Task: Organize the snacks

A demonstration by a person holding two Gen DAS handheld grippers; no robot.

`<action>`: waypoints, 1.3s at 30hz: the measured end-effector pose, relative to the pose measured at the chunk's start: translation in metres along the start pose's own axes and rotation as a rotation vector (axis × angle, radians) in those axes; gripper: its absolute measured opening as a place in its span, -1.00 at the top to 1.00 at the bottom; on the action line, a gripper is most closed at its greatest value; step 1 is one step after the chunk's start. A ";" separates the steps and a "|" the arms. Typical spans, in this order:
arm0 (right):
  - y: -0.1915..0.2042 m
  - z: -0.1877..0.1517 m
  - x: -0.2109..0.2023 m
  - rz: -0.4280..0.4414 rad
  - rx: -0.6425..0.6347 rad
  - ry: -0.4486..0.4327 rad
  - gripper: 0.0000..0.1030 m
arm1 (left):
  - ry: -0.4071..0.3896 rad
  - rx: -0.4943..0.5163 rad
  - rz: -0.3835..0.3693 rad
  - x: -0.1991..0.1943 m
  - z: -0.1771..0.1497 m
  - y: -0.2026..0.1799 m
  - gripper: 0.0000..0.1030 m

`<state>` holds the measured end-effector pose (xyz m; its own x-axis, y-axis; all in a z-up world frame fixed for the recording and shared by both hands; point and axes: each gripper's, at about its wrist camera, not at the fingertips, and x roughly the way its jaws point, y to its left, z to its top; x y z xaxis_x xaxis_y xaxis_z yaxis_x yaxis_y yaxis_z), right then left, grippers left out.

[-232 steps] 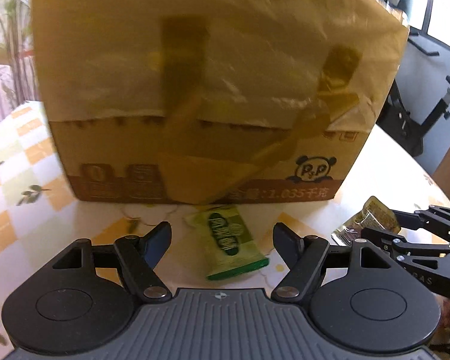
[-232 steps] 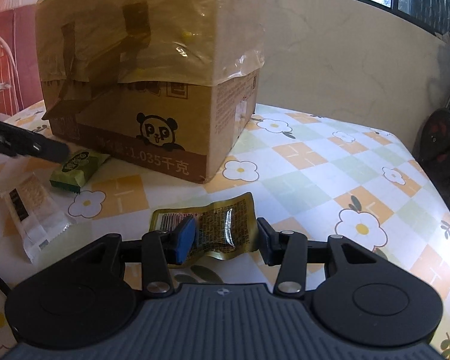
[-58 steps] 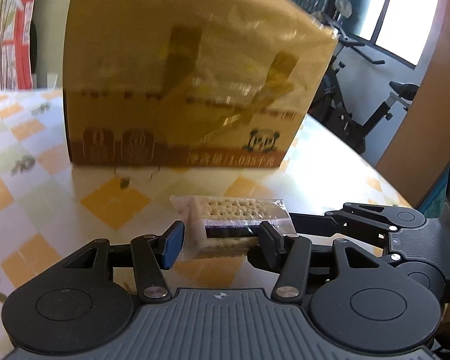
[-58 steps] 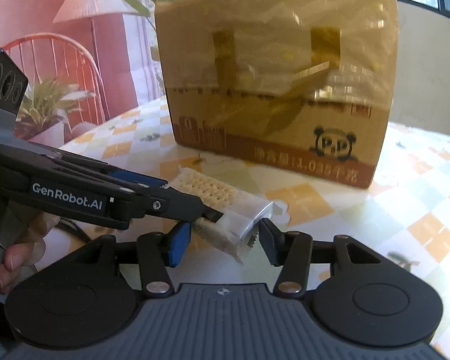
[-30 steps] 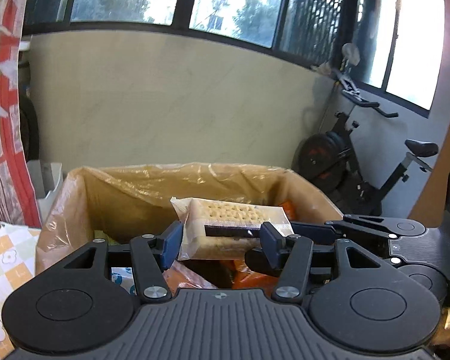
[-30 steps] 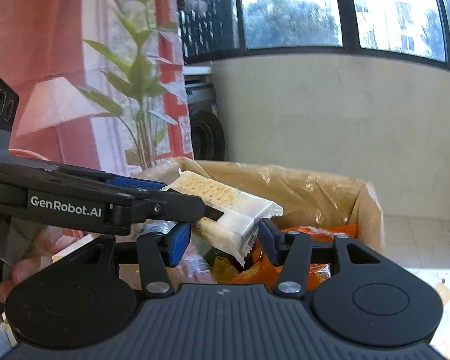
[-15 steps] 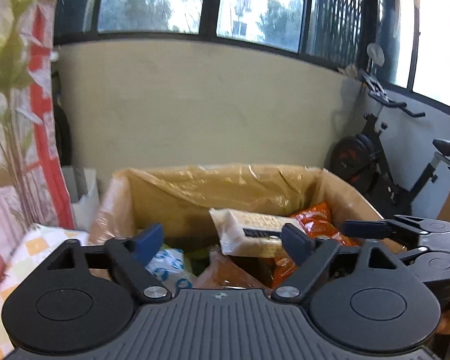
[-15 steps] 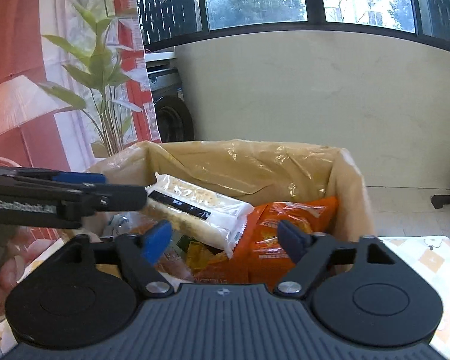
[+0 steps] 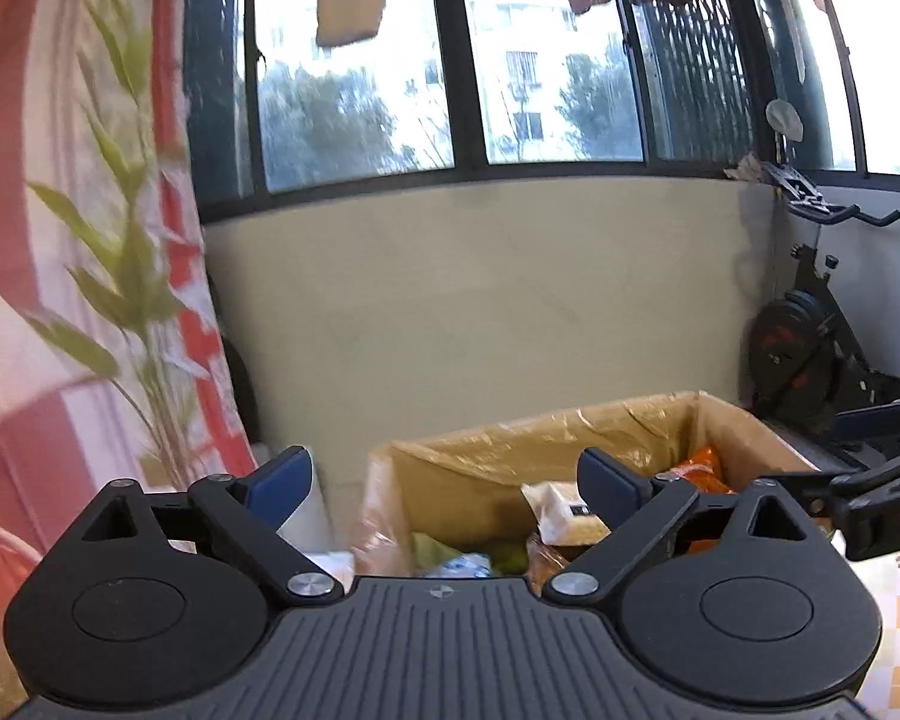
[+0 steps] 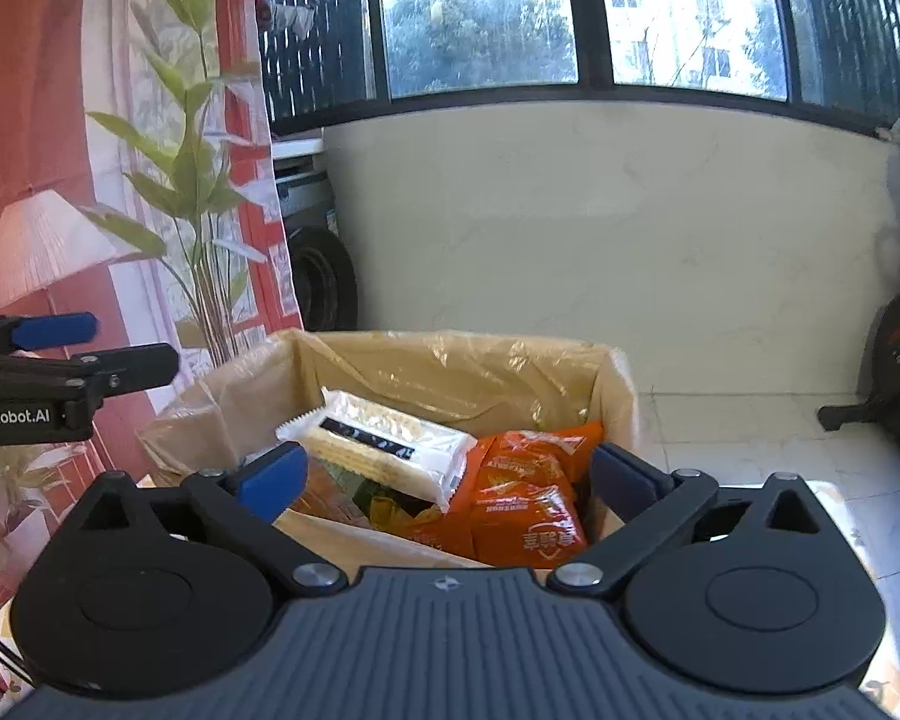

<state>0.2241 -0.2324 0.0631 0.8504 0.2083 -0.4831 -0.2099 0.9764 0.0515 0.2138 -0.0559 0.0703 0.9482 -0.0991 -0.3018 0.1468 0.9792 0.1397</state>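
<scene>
Both claws are spread wide and hold nothing: left claw (image 9: 447, 480), right claw (image 10: 447, 471), seemingly level.

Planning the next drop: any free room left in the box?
Box is crowded in front: cracker pack lies on top, touching the orange bag on its right. Free patches: along the back liner wall behind the crackers, and the left rear corner. Both tongs, left and right, are open.

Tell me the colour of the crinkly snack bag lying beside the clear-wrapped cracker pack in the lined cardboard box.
Orange crinkly snack bag; clearest in the right wrist view.
</scene>
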 end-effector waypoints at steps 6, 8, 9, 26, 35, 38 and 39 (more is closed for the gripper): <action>0.012 0.011 -0.045 -0.038 0.030 -0.054 -1.00 | -0.015 -0.069 -0.042 -0.045 0.017 0.012 -0.87; 0.018 0.012 -0.060 -0.050 0.012 -0.069 -1.00 | -0.014 -0.078 -0.043 -0.060 0.021 0.013 -0.87; 0.022 0.012 -0.068 -0.055 0.002 -0.075 -1.00 | -0.014 -0.074 -0.039 -0.067 0.022 0.013 -0.87; 0.057 -0.009 -0.154 -0.073 0.052 -0.133 -1.00 | -0.041 -0.146 0.005 -0.159 0.007 0.024 -0.87; 0.066 -0.012 -0.165 -0.076 0.036 -0.129 -1.00 | -0.059 -0.142 0.040 -0.166 0.007 0.027 -0.87; 0.067 -0.013 -0.166 -0.075 0.035 -0.129 -1.00 | -0.062 -0.137 0.041 -0.168 0.006 0.026 -0.87; 0.065 -0.013 -0.167 -0.073 0.035 -0.129 -1.00 | -0.060 -0.137 0.042 -0.168 0.006 0.026 -0.87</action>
<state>0.0623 -0.2041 0.1355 0.9184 0.1398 -0.3701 -0.1300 0.9902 0.0516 0.0602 -0.0147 0.1304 0.9684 -0.0641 -0.2411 0.0710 0.9973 0.0198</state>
